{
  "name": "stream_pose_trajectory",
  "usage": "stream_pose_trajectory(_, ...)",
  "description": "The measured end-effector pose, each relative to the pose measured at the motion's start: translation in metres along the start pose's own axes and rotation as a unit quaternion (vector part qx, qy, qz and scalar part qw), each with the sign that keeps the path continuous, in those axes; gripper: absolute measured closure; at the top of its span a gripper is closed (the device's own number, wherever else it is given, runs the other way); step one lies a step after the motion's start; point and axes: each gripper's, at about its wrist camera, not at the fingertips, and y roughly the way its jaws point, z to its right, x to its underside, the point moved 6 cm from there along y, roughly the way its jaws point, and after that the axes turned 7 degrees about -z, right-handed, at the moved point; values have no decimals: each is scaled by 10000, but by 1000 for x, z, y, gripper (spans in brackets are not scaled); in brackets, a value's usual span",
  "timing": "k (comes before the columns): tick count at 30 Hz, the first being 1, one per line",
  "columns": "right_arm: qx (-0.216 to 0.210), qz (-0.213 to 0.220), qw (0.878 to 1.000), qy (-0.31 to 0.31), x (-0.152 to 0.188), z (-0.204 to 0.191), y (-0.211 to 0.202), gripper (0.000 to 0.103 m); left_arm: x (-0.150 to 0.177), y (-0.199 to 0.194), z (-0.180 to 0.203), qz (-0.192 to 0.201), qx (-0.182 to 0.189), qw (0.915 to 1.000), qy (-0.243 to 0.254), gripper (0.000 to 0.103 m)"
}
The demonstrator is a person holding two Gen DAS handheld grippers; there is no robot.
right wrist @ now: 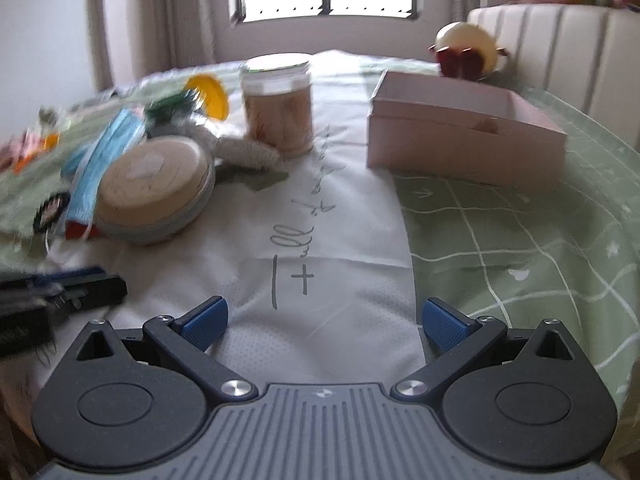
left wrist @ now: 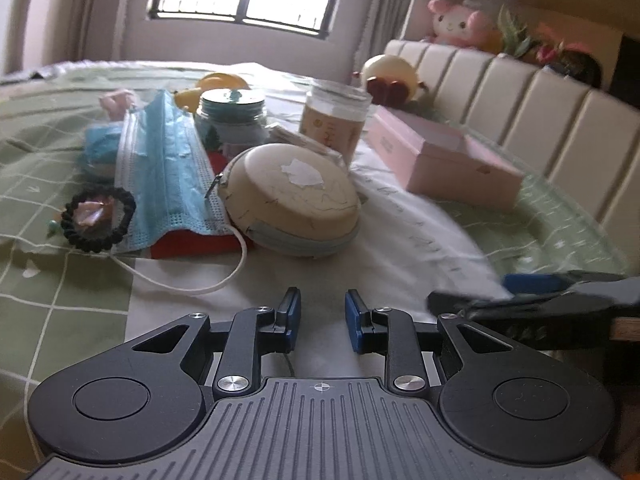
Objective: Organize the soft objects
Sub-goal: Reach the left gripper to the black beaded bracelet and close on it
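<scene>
Two grippers over the table, both empty. Left gripper [left wrist: 322, 312] has its jaws partly apart with only white cloth [left wrist: 304, 272] showing in the gap, nothing grasped. Right gripper [right wrist: 323, 322] is spread wide, released, also over the white cloth [right wrist: 320, 216] with handwriting on it.

Ahead-left of the left gripper: a round beige zip case [left wrist: 292, 204], closest thing in its path, lying partly on a red flat item [left wrist: 188, 244]. Blue face mask [left wrist: 168, 164] is draped left of the case and touching it, its white ear loop [left wrist: 192, 286] trailing toward the gripper. Black bead bracelet [left wrist: 98, 218] sits at the mask's left edge, on the green checked tablecloth [left wrist: 60, 304]. Behind the case: a teal-lidded jar [left wrist: 232, 114] and a clear jar with tan contents [left wrist: 336, 118]; something yellow [left wrist: 216, 84] sits behind the teal one.

Ahead-right of the left gripper is an open pink box [left wrist: 444, 156]; from the right gripper it is also ahead-right [right wrist: 464, 136], well apart, with clear cloth between. Far behind the box is a round cream plush with dark red feet [right wrist: 468, 50], by the padded bench back [left wrist: 520, 92]. Pink plush [left wrist: 456, 20] sits up on the ledge.

From the right gripper, the beige case [right wrist: 154, 192] and mask [right wrist: 104, 152] are ahead-left, and a grey fuzzy soft item [right wrist: 248, 152] lies between the case and the tan jar [right wrist: 278, 102]. Blurred there.

Right gripper's fingers show at the left camera's right edge, beside the left gripper.
</scene>
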Motion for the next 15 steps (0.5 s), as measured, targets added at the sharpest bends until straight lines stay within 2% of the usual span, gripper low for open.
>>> stream_pose_trajectory(3, -174, -337, 9993, -16, -3, 2, 1, 0, -13, -22, -12, 362, 109, 9993, -34, 75)
stream_pose_trajectory(5, -200, -482, 9986, 56, -4, 3, 2, 0, -27, -41, -33, 713, -115, 9973, -113, 75)
stream_pose_trajectory(7, -151, -529, 9984, 88, -3, 2, 3, 0, -38, -52, -59, 877, -470, 9947, -242, 75)
stream_pose_trajectory(10, -54, -510, 9985, 174, -2, 1, 2, 0, -44, -53, -102, 733, -943, 9913, -547, 75)
stream_pose_trajectory(13, 61, -409, 9990, 175, 1, -3, -1, 0, -47, -47, -135, 526, -995, 9896, -900, 75)
stream_pose_trajectory(15, 92, -342, 9992, 178, 2, -4, -3, 0, -48, -42, -148, 394, -994, 9896, -957, 75)
